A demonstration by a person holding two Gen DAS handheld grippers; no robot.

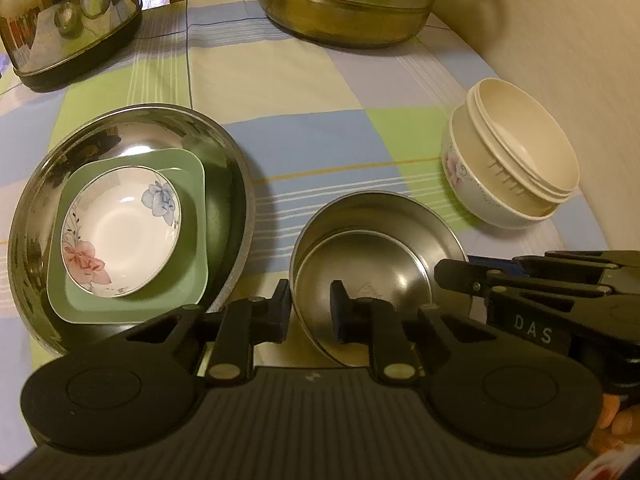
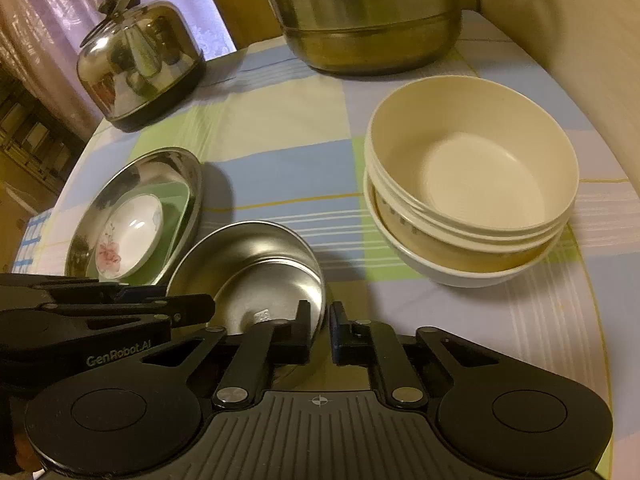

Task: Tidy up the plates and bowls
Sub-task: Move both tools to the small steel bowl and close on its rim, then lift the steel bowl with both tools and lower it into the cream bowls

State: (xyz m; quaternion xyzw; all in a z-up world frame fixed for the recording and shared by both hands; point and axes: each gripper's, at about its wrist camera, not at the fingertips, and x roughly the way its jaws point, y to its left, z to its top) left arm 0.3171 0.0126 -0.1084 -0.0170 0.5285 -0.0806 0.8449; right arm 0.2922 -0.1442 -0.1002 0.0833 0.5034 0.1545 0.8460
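1. Here, the nested steel bowls (image 1: 372, 256) are set on the checked tablecloth (image 1: 320, 92), between both hands.
2. The left gripper (image 1: 310, 312) is clamped on their left rim.
3. The right gripper (image 2: 320, 330) is clamped on their right rim.

The left gripper (image 1: 310, 306) pinches the near rim of a steel bowl (image 1: 376, 248) — one finger outside, one inside. The right gripper (image 1: 452, 276) reaches in from the right. Left of the fingers, a steel basin (image 1: 236, 184) holds a green dish (image 1: 188, 280) and a flowered saucer (image 1: 120, 232); beyond, right — cream bowls (image 1: 516, 160).
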